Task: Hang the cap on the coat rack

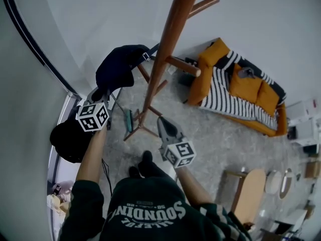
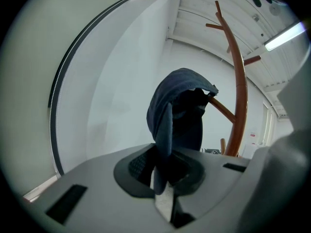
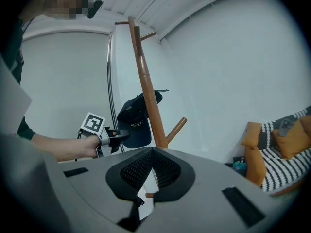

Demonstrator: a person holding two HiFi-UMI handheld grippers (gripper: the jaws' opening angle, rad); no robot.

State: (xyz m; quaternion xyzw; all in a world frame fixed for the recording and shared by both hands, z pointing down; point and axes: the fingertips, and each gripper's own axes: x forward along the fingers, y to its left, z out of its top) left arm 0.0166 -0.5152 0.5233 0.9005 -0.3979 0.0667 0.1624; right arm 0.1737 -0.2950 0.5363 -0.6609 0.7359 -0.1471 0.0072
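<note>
The dark navy cap [image 1: 120, 64] is up in the air just left of the brown coat rack [image 1: 168, 39]. My left gripper [image 1: 103, 93] is shut on its brim; in the left gripper view the cap [image 2: 180, 113] rises straight out of the closed jaws, with the coat rack [image 2: 239, 106] behind it to the right. From the right gripper view, the cap [image 3: 135, 123] sits against the left side of the rack's pole [image 3: 148, 96]; whether it touches a peg I cannot tell. My right gripper [image 1: 161, 120] hangs low near the rack's base, shut and holding nothing.
An orange sofa [image 1: 266, 102] with a striped blanket stands to the right against the wall. A round wooden table [image 1: 251, 185] is at lower right. A green-headed tool [image 1: 129, 119] leans by the rack's feet, and a black bundle [image 1: 67, 139] lies by the left wall.
</note>
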